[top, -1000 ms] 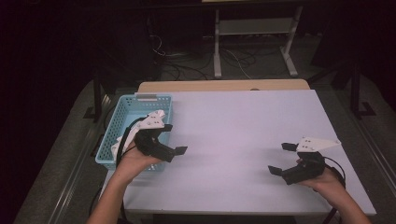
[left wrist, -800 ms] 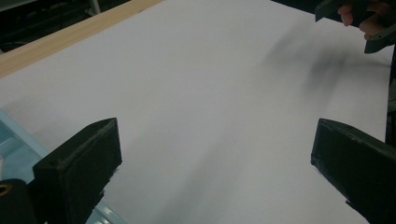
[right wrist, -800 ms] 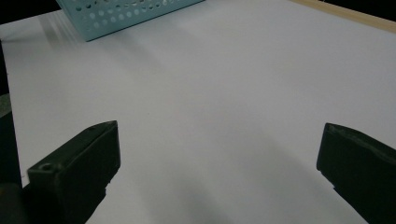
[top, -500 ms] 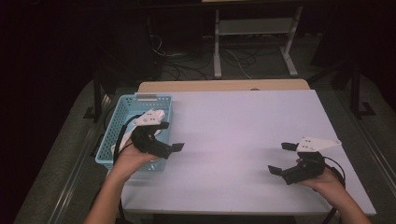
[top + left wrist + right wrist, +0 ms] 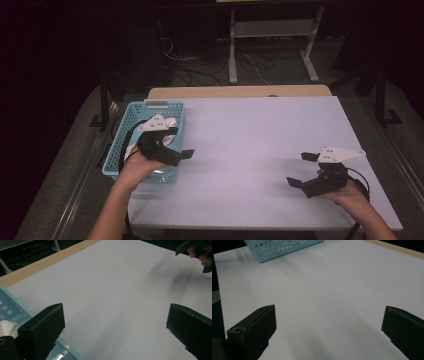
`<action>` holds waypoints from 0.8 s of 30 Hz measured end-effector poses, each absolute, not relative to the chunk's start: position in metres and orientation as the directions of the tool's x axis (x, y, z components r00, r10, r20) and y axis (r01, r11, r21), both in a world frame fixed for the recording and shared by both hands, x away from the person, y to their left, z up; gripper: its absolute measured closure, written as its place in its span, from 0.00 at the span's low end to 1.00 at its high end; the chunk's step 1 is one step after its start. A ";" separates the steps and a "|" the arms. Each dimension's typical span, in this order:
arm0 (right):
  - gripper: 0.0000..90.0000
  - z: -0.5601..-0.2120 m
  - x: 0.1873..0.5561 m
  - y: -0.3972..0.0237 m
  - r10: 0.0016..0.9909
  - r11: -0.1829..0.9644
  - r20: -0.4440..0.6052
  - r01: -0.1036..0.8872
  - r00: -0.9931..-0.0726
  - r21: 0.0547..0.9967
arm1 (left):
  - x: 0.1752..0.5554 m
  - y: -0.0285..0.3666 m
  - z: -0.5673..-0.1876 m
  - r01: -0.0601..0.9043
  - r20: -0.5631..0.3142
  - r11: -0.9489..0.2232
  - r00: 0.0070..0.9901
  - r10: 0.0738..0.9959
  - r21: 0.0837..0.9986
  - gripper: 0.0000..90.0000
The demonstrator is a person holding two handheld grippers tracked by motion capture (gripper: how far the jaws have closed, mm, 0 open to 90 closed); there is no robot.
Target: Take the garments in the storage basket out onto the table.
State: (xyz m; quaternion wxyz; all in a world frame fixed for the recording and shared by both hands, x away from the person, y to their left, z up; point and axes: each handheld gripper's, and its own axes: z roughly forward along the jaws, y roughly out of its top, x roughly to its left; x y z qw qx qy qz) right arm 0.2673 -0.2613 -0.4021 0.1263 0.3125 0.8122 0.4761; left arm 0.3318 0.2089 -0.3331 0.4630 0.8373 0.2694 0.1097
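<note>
A dim room: grey floor (image 5: 75, 165), loose cables (image 5: 250, 62), a white metal stand (image 5: 272, 30) behind.

Your high view looks forward and down from above your side of the tabletop (image 5: 260, 135), taking in the whole white surface and the dark floor beyond. Your left gripper view rides low and close, facing across the tabletop with the blue basket (image 5: 15, 312) at its lower left and your other hand (image 5: 200, 253) far off at the top right. Your right gripper view also sits low, facing the basket (image 5: 282, 246). All three share the tabletop and basket.
</note>
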 end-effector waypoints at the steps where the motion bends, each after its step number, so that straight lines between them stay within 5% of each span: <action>1: 0.00 -0.402 0.267 -0.261 0.628 0.351 0.092 0.387 -0.773 0.853 | 0.332 0.209 -0.333 0.349 -0.066 -0.425 0.830 0.553 0.835 0.01; 24: 0.00 -0.403 0.268 -0.262 0.635 0.345 0.092 0.388 -0.767 0.855 | 0.349 0.218 -0.322 0.343 -0.050 -0.408 0.813 0.580 0.846 0.01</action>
